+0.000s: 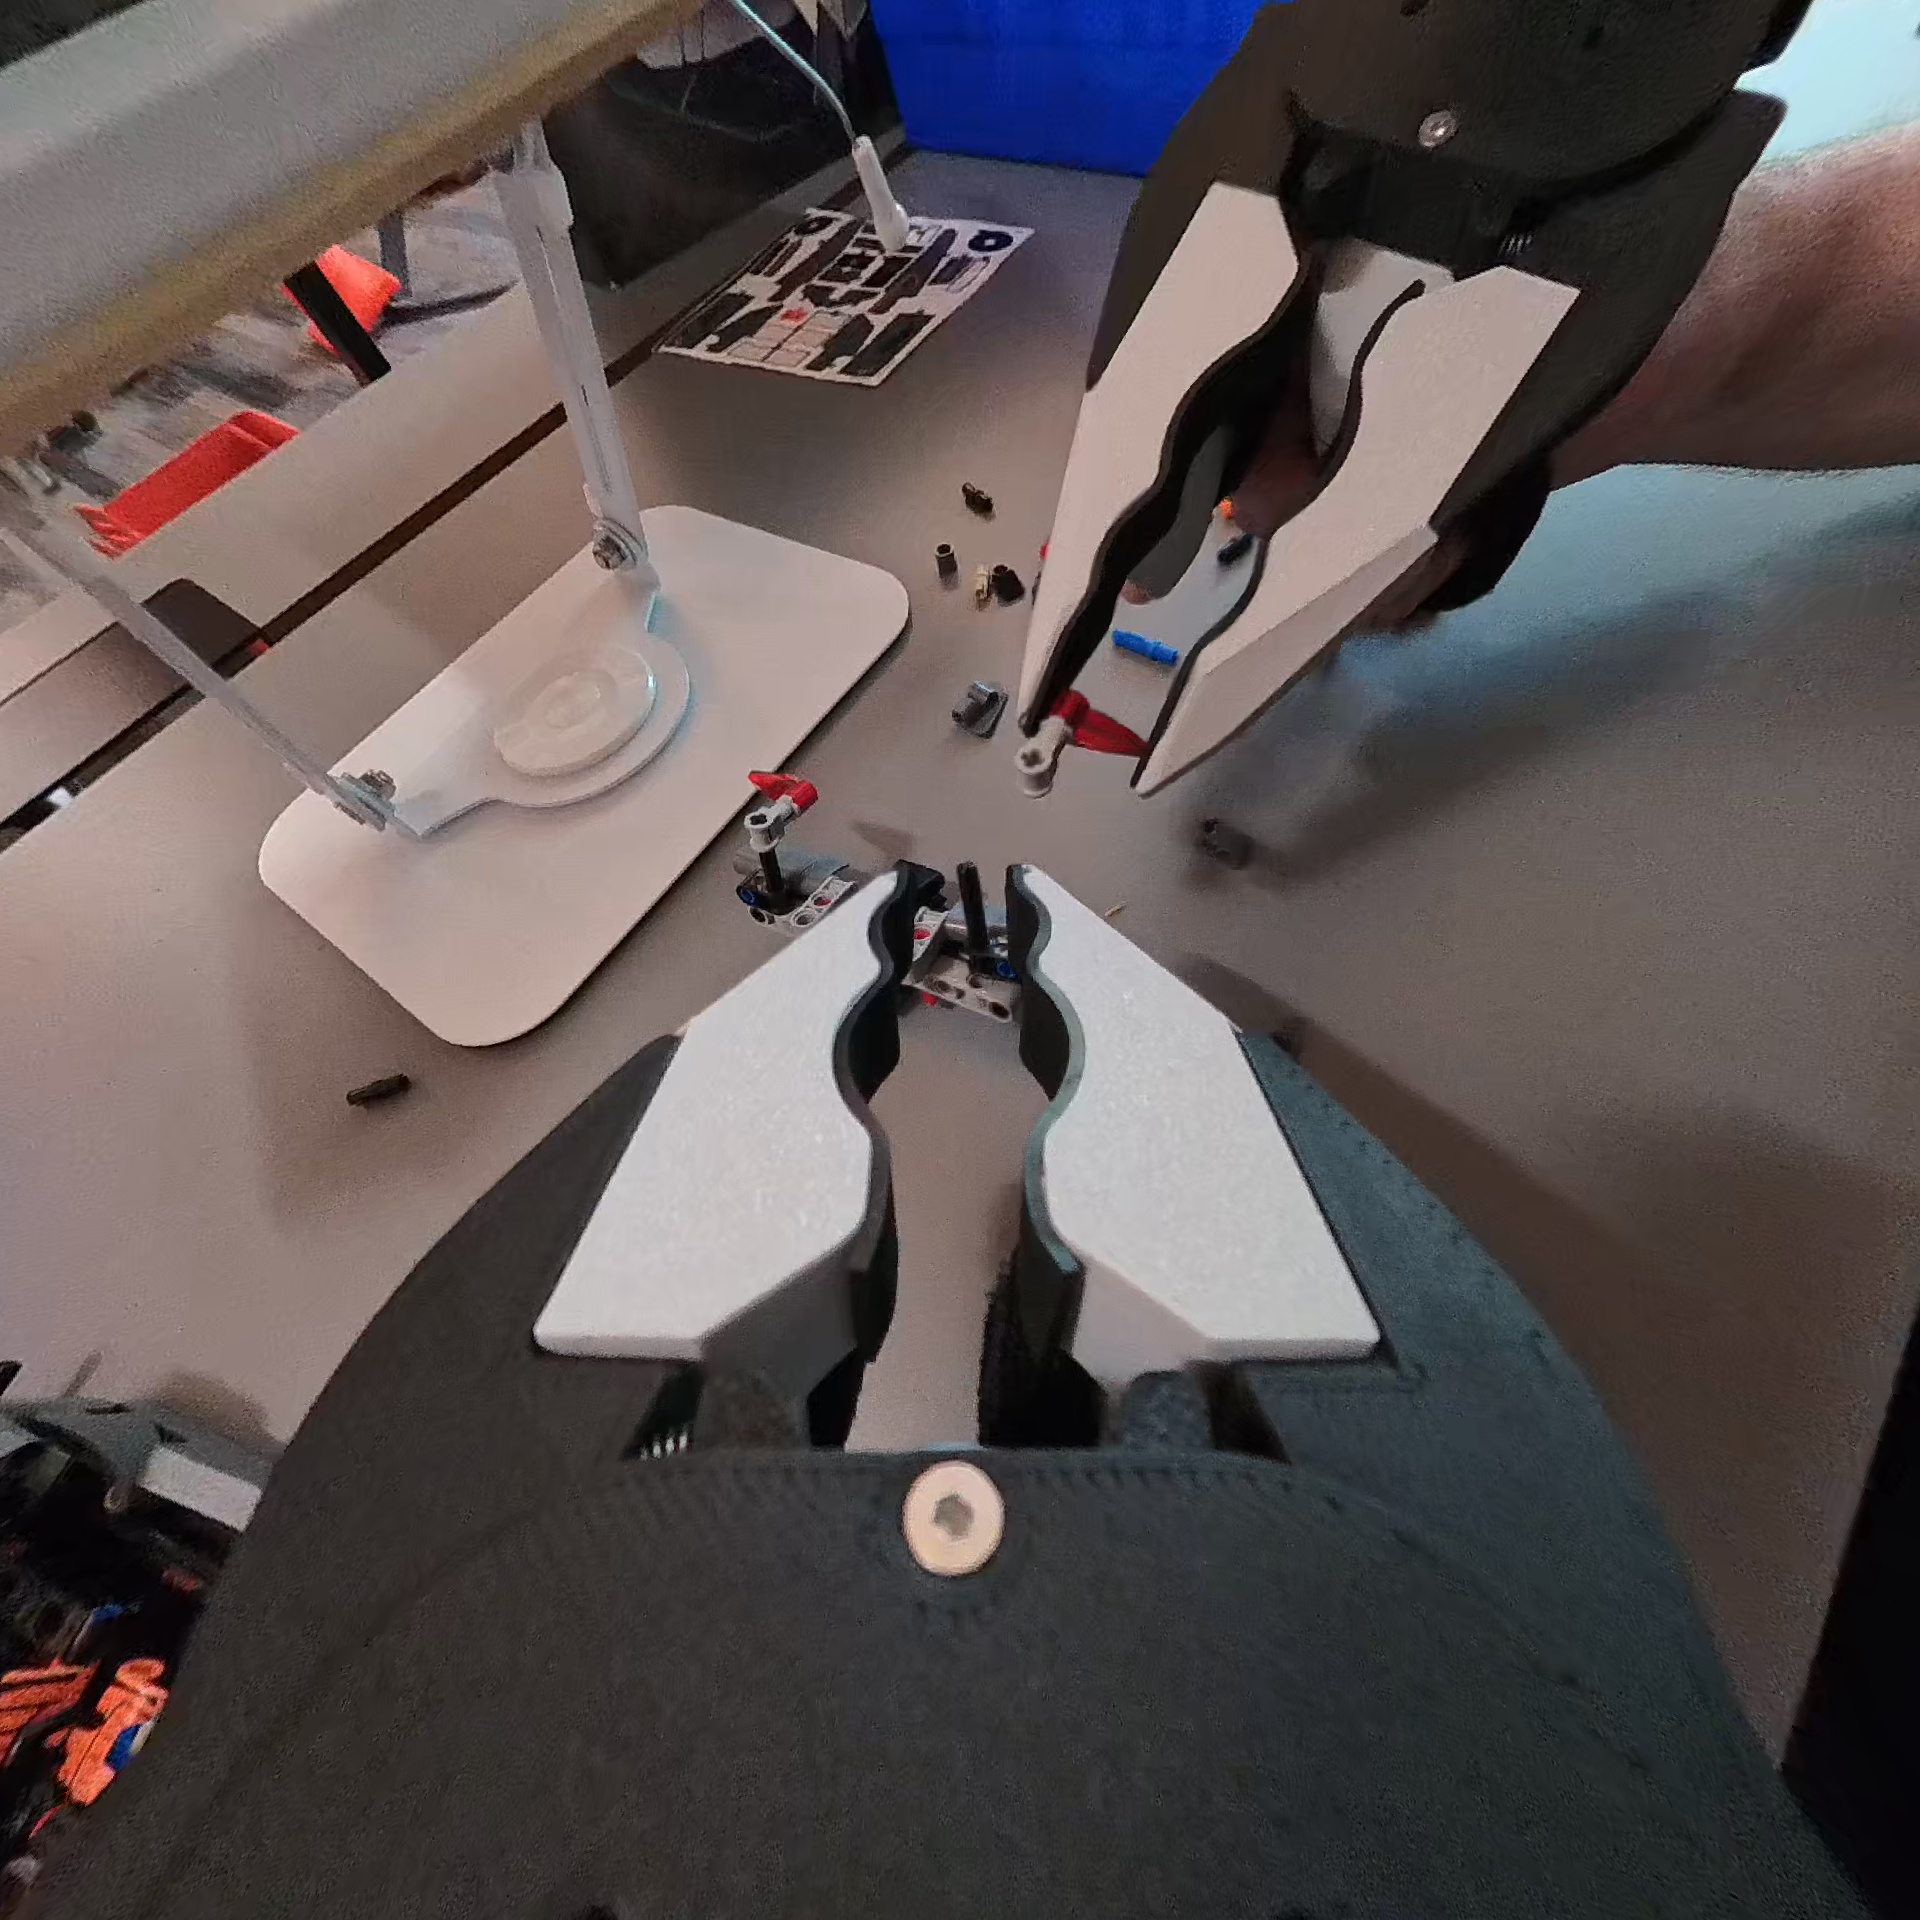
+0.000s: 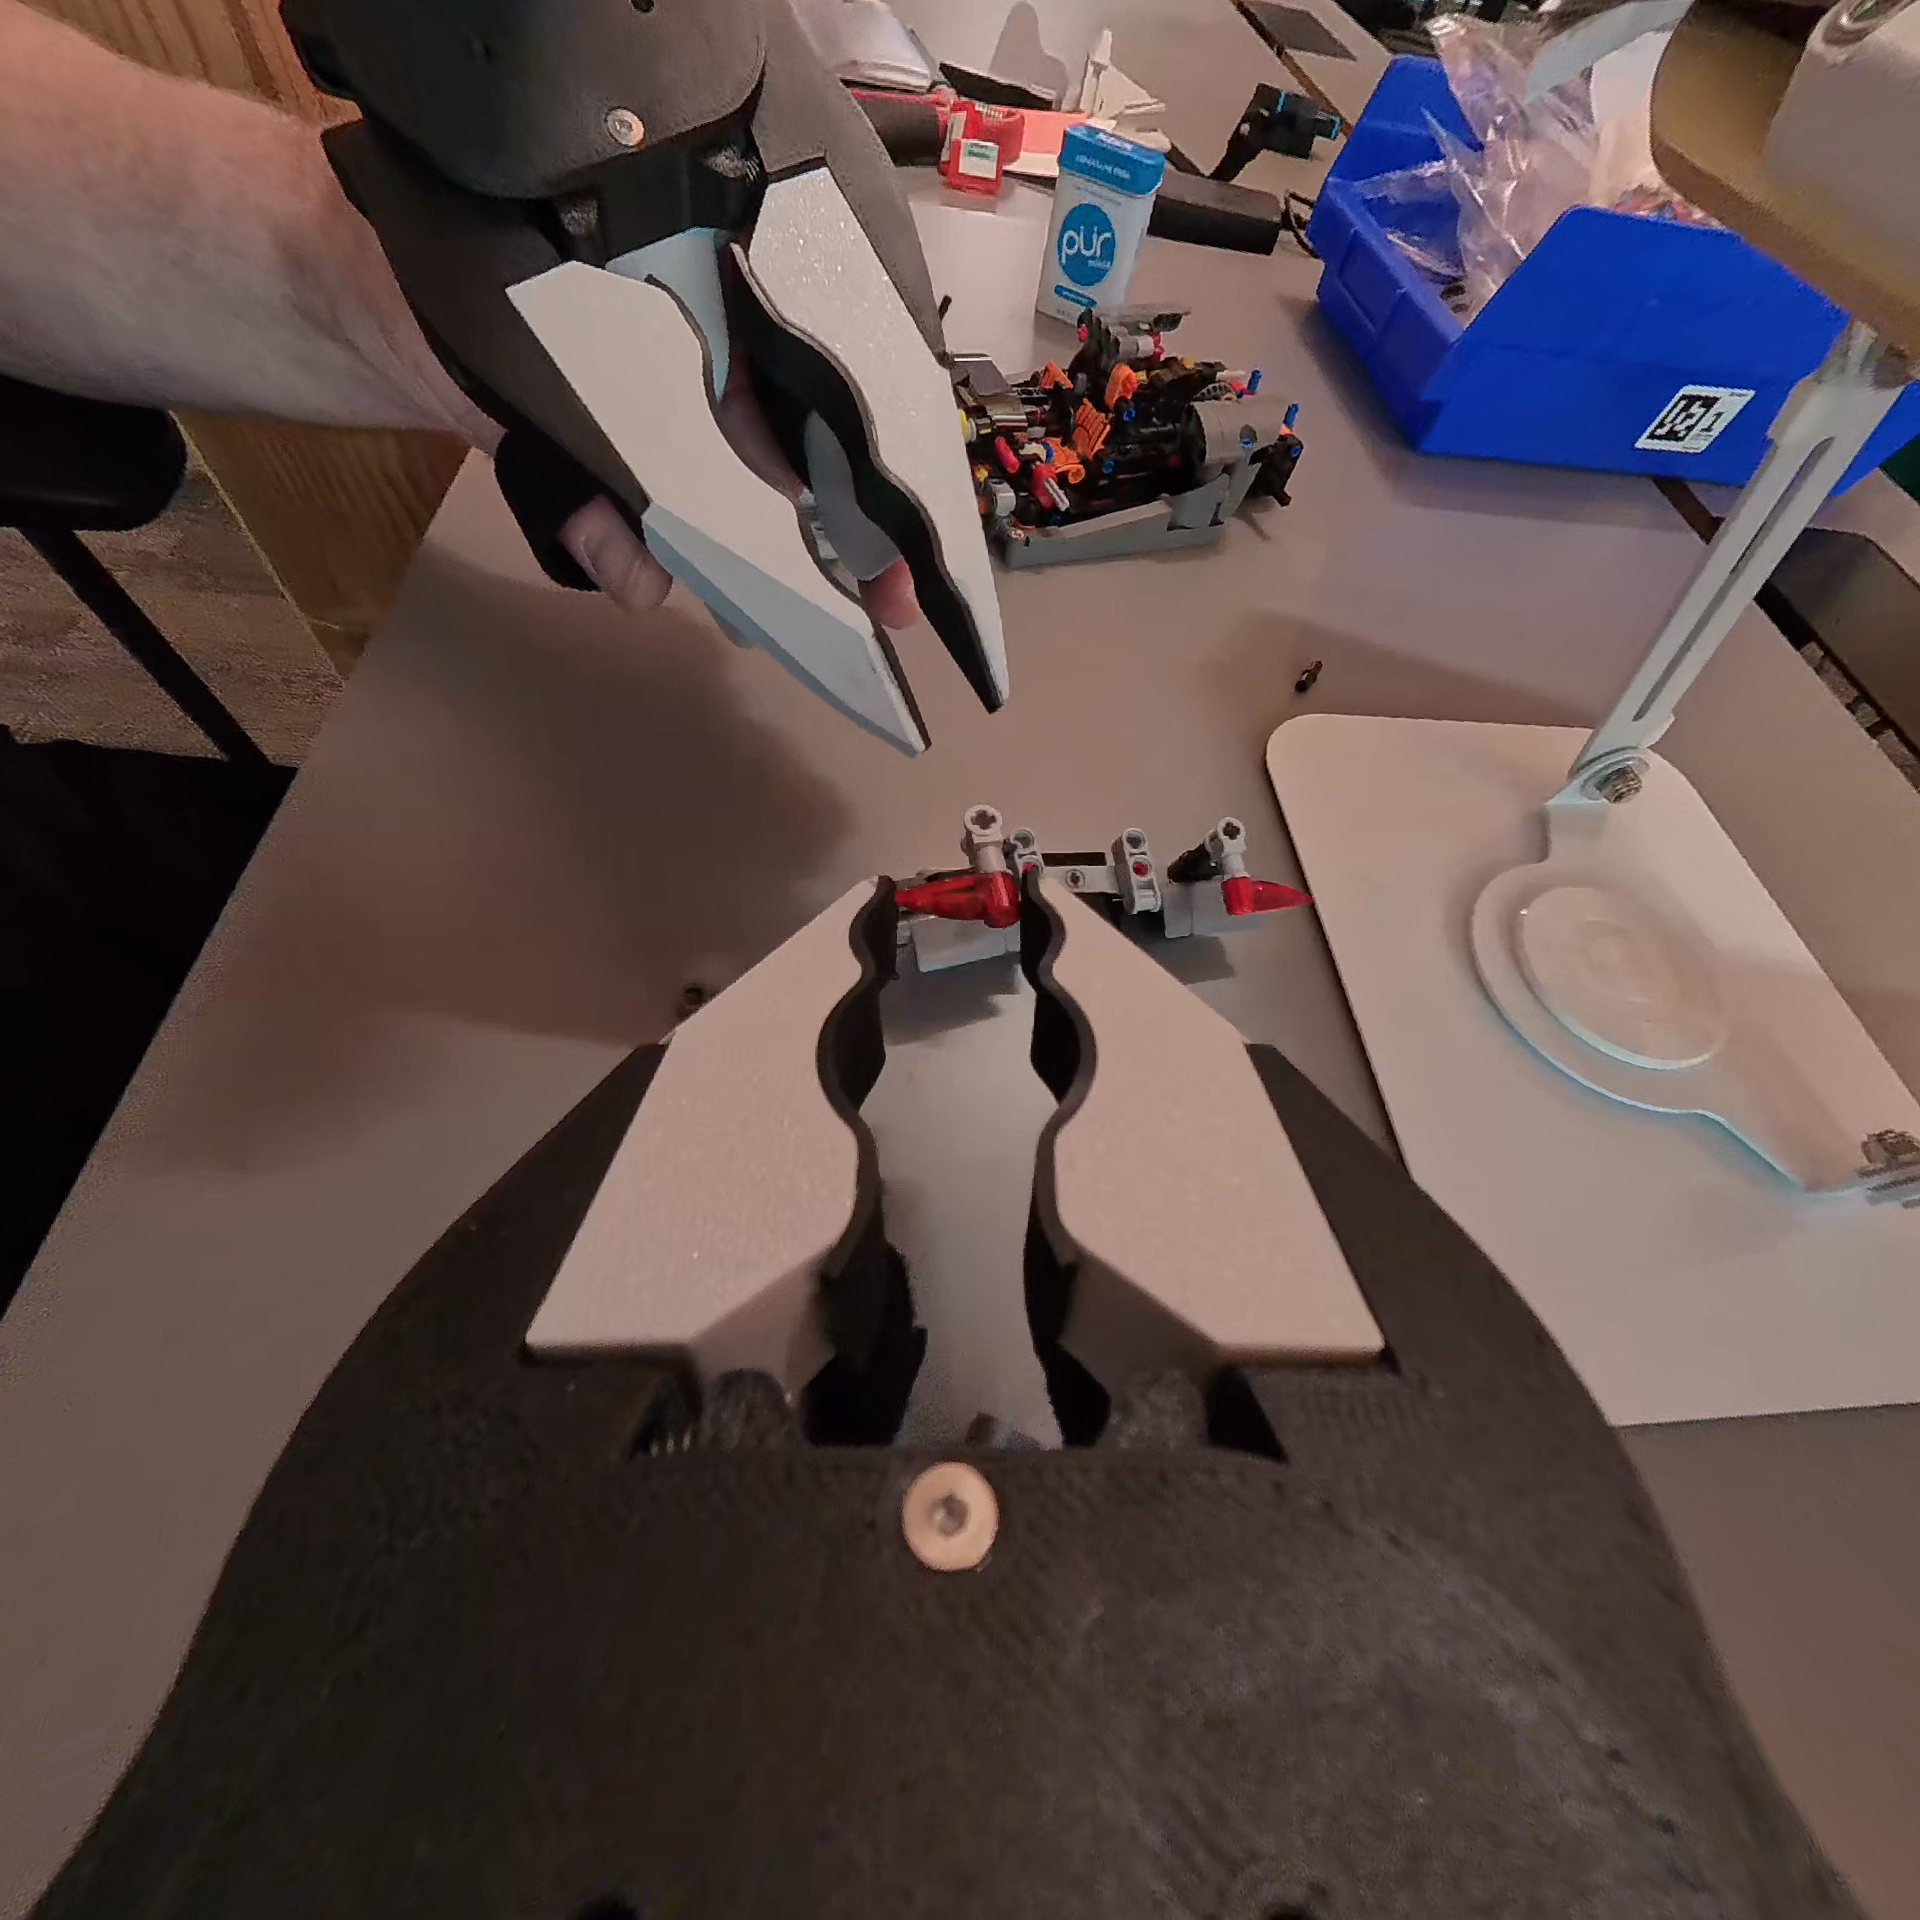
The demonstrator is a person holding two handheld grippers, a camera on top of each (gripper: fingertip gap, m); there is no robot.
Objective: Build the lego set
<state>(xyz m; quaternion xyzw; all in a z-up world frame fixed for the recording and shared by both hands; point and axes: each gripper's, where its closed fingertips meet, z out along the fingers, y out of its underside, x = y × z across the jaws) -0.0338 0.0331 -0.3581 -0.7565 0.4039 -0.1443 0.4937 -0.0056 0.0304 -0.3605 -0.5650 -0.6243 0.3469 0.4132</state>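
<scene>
L gripper jaws part-open; R gripper jaws clamped.

A small grey lego assembly with an upright black axle lies on the table; a red cone piece hangs above.

1. Printed writing is borne by a light-blue and white packet on the desk.
2. A black-and-white coded label is fixed to the blue bin.
3. Dark printed shapes are carried by a sticker sheet.
</scene>
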